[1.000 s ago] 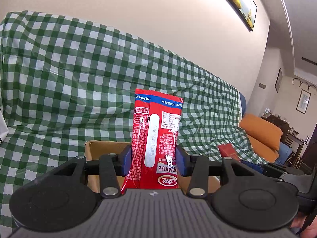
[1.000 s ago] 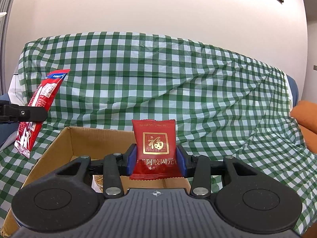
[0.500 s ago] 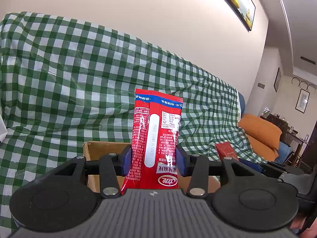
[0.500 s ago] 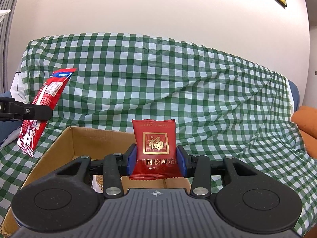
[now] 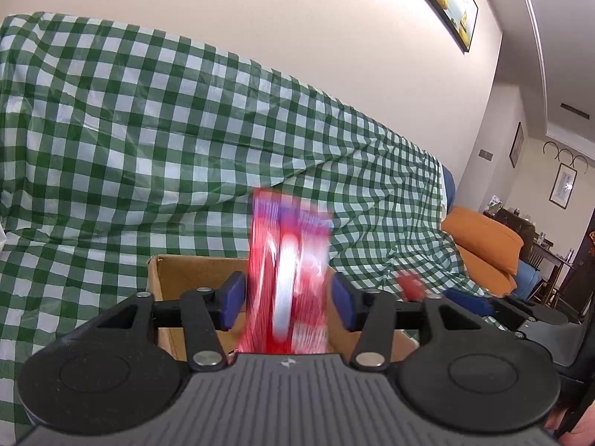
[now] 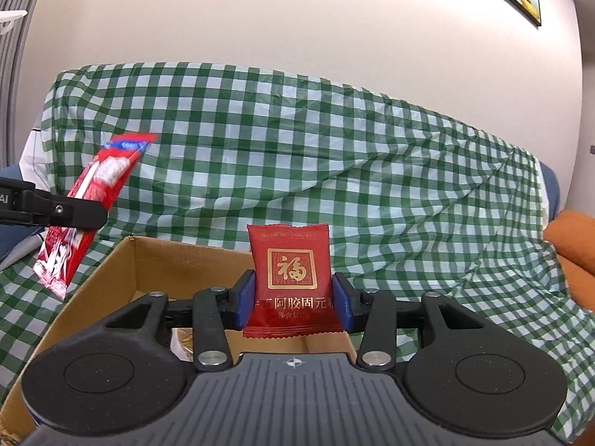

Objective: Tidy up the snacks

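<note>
While the left gripper (image 5: 288, 299) stands spread around a blurred, glossy red snack sachet (image 5: 288, 271), the right gripper (image 6: 293, 297) pinches a square crimped red candy packet (image 6: 292, 278) above the corrugated cardboard box (image 6: 122, 260).

Even, soft indoor light; fisheye bending curved the edges — only the long red packet (image 5: 288, 278) smeared with motion blur.
</note>
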Action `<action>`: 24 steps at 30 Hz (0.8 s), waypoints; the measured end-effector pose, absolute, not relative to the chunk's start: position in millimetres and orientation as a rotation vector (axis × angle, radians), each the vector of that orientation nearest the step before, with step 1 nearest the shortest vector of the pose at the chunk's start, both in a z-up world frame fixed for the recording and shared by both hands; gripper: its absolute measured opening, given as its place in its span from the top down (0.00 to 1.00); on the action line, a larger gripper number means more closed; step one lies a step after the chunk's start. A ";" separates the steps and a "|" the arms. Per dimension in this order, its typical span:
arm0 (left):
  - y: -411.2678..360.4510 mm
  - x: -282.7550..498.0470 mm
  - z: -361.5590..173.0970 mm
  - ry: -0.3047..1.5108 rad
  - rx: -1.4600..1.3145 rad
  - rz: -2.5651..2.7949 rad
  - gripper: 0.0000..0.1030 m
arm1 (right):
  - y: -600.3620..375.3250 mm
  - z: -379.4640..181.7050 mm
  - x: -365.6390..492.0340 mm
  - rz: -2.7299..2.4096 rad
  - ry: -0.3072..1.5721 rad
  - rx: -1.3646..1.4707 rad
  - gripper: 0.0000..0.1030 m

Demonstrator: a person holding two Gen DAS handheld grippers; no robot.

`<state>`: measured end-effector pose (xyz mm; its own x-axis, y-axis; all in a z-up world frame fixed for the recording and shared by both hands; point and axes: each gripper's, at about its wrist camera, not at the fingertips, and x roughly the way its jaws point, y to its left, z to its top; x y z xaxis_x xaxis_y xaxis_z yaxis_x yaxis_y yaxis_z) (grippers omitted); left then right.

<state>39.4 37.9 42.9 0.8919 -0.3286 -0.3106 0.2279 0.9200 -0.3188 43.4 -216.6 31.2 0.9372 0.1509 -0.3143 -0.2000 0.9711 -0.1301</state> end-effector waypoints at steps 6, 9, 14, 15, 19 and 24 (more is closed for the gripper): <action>36.3 36.4 43.3 0.364 -0.268 -0.276 0.23 | -216.1 29.8 44.5 0.149 0.316 -0.173 0.12; 32.5 28.1 43.9 0.352 -0.223 -0.247 0.17 | -216.9 28.8 44.1 0.144 0.327 -0.165 0.00; 24.1 4.6 46.5 0.337 -0.171 -0.182 0.14 | -226.2 29.2 41.2 0.147 0.364 -0.121 0.01; 22.8 0.2 46.5 0.347 -0.174 -0.174 0.13 | -229.2 28.9 39.6 0.146 0.379 -0.103 0.01; 10.4 -18.5 42.3 0.418 -0.133 -0.113 0.00 | -247.2 28.4 26.9 0.134 0.452 -0.005 0.01; -4.1 -38.1 32.8 0.533 -0.119 -0.055 0.00 | -263.5 23.1 8.1 0.123 0.544 0.012 0.01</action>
<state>-38.1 -4.1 32.8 0.8602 -0.0835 -0.5031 0.0219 0.9917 -0.1271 8.1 -263.5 23.1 0.8484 0.1203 -0.5155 -0.1138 0.9925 0.0443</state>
